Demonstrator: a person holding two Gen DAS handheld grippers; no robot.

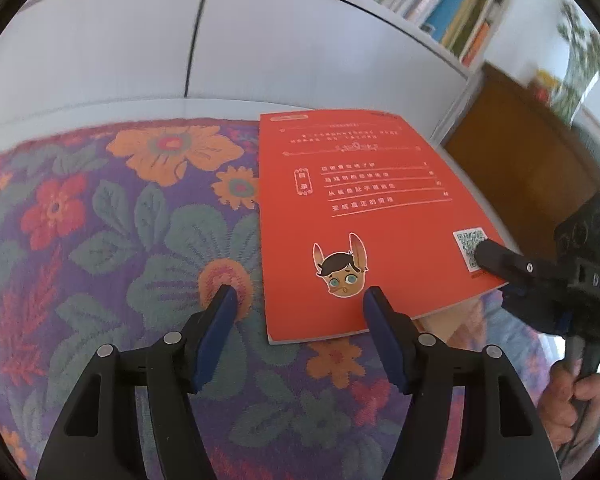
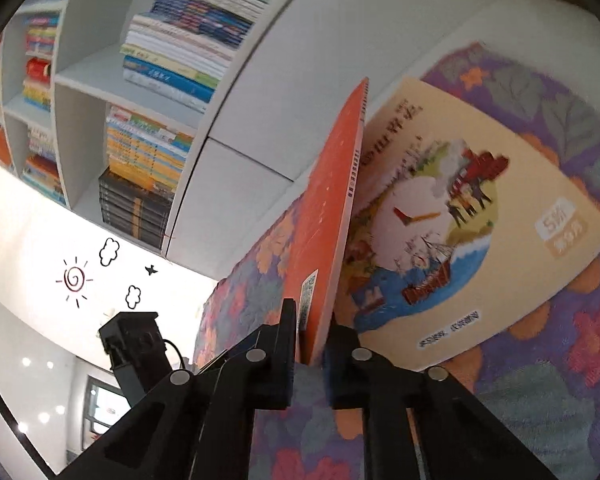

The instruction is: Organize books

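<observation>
Surface: floral woven cloth [image 1: 112, 216] in purple, green and orange, spread flat and carrying both books; what lies beneath it cannot be told.
Red book: thin orange-red paperback [image 1: 364, 216] with white print, a cartoon face with long ears and a QR code; back cover up, lying near the far right corner of the cloth, its near right corner lifted off the cloth.
Second book: cream-coloured picture book [image 2: 472, 216] with a round illustration of a ship and a clock face, flat on the cloth directly under the red book.
Right tongs [image 2: 314, 344]: closed onto the near right corner of the red book, one black finger [image 1: 496, 258] pressed on the cover at the QR code, the other below the pages.
Right hand [image 1: 572, 396]: wrapped around the handle at the right edge of the cloth.
Left tongs [image 1: 298, 296]: about half open, nothing between the blue pads, tips low over the cloth, straddling the near left corner of the red book; contact with the cover cannot be told.
Background: white bookcase [image 2: 96, 80] behind the far edge of the cloth, shelves packed with rows of books.
</observation>
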